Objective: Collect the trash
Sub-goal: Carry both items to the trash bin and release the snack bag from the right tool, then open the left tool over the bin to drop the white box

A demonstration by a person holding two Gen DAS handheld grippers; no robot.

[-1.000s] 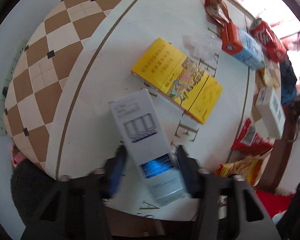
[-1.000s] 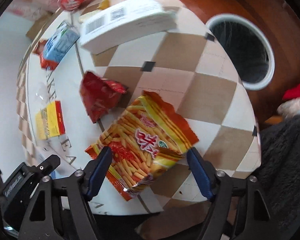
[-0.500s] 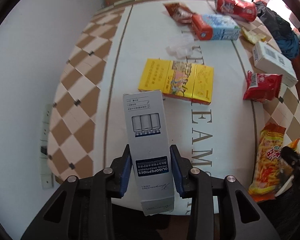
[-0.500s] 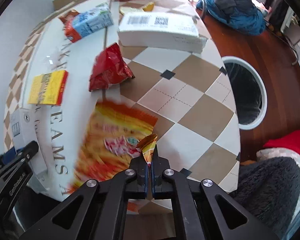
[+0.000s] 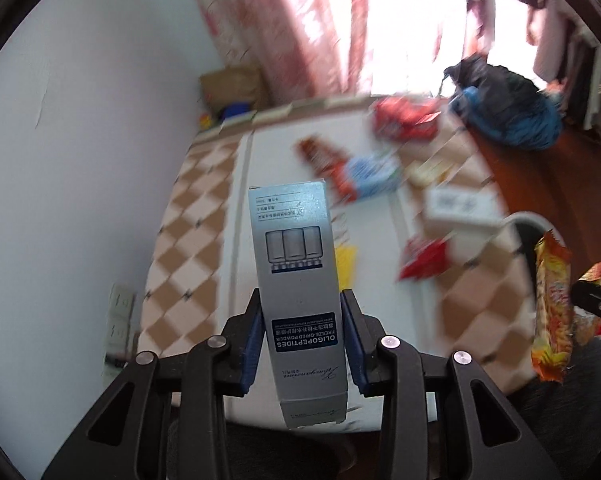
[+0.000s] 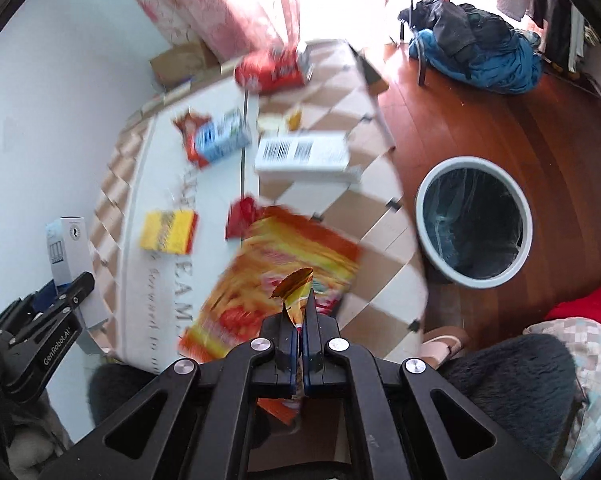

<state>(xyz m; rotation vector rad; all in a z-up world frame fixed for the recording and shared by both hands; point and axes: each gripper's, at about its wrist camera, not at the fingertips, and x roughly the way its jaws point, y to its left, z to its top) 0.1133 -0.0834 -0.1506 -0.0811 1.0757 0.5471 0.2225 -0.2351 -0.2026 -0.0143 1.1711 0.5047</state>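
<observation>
Checkered tan-and-white desk (image 6: 380,216) lies below both grippers. Left gripper (image 5: 302,340) has its jaws clamped on the sides of a tall grey cardboard box (image 5: 298,280), held upright. Right gripper (image 6: 299,340) has its jaws pinched together on a corner of the orange-yellow snack bag (image 6: 284,256), which hangs beneath.

The left claw (image 5: 302,334) grips a tall silver-grey box (image 5: 298,280) between its blue pads, holding it lifted above the bench (image 5: 260,152). The bench, blurred, has a white middle and a brown-and-cream checkered border. On it lie a yellow box (image 5: 346,262), a red wrapper (image 5: 422,258), a blue-and-red carton (image 5: 364,174), a white box (image 5: 462,206) and a red can (image 5: 404,120). At the right edge an orange snack bag (image 5: 552,304) hangs from the right claw (image 5: 592,294).
</observation>
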